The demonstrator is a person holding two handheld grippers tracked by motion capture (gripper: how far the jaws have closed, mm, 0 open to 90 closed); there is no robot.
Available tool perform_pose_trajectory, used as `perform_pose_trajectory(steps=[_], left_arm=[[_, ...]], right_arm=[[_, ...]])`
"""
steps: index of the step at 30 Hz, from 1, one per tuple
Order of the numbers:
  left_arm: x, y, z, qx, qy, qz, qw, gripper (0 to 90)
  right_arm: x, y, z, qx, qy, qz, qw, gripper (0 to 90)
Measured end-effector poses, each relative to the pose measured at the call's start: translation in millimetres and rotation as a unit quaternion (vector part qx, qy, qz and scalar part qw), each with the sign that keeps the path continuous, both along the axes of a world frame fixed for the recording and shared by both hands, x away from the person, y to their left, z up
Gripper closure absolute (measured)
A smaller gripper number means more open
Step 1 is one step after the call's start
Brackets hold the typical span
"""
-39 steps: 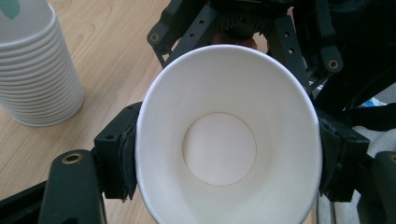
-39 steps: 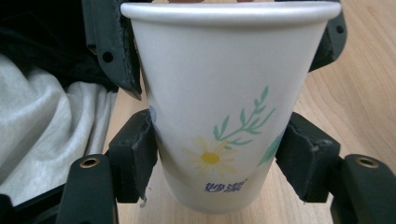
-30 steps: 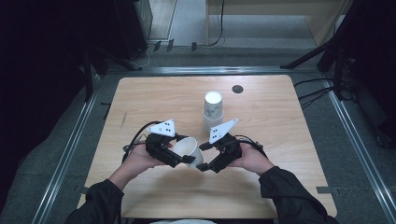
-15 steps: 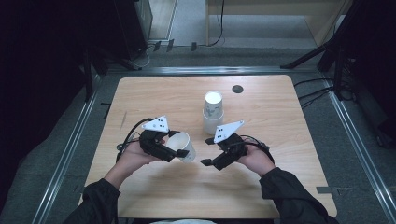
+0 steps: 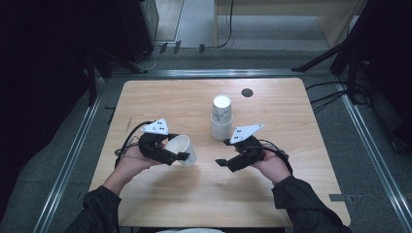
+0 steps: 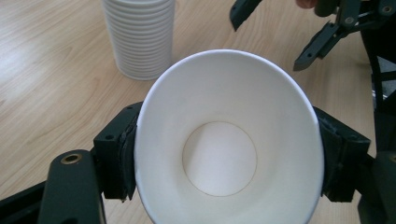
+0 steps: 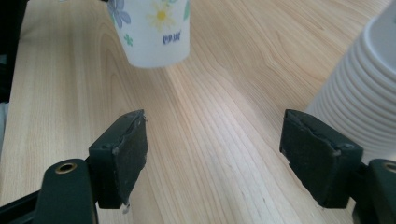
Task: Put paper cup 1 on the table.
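Observation:
My left gripper [image 5: 182, 156] is shut on a single white paper cup [image 5: 183, 149] and holds it by the sides near the rim. In the left gripper view the cup [image 6: 224, 140] is squeezed slightly oval, with its mouth toward the camera. The cup's flower print [image 7: 152, 28] faces the right gripper view. My right gripper [image 5: 223, 153] hovers to the right of the cup, apart from it. Its jaws stand open and have just closed a little, with nothing between its pads [image 7: 123, 154]. A stack of white paper cups [image 5: 221, 118] stands upside down behind the two grippers.
The wooden table [image 5: 170, 102] has a small black round hole [image 5: 247, 92] near its far edge. The stack [image 7: 364, 102] rises close beside my right gripper's right jaw. Metal rails and dark floor surround the table.
The left gripper has carried the cup leftward, away from the right gripper. The two grippers were close together at the cup before; now there is a gap between them.

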State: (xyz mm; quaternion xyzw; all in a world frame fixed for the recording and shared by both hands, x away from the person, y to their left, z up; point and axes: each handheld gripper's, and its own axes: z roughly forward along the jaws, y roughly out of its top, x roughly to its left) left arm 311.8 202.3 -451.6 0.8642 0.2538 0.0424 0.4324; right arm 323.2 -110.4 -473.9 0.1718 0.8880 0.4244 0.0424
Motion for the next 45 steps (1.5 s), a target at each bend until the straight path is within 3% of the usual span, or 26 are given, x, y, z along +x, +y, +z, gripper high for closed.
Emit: perform_pose_trajectory(steps=[11,14,26,36,45], left_arm=[[6.0,15.9,-5.4,0.026,0.0,0.024,0.9994,23.1],[7.1,21.4,-6.7,0.029,0.001,0.034,0.999,23.1],[7.8,43.9,-11.2,0.04,0.004,0.071,0.9967,22.8],[8.8,63.7,-15.4,0.053,0.008,0.11,0.9926,22.1],[10.8,85.5,-18.7,0.054,0.013,0.159,0.9857,21.8]], right_arm=[[-1.6,-20.2,2.6,0.002,-0.006,-0.022,0.9997,23.7],[1.6,-25.3,3.0,-0.002,-0.009,-0.039,0.9992,23.7],[11.0,-26.8,-1.2,-0.013,0.003,-0.046,0.9989,23.7],[14.4,-19.2,-5.4,-0.025,0.011,-0.034,0.999,23.7],[16.1,-12.9,-6.9,-0.03,0.017,-0.026,0.9991,23.7]])
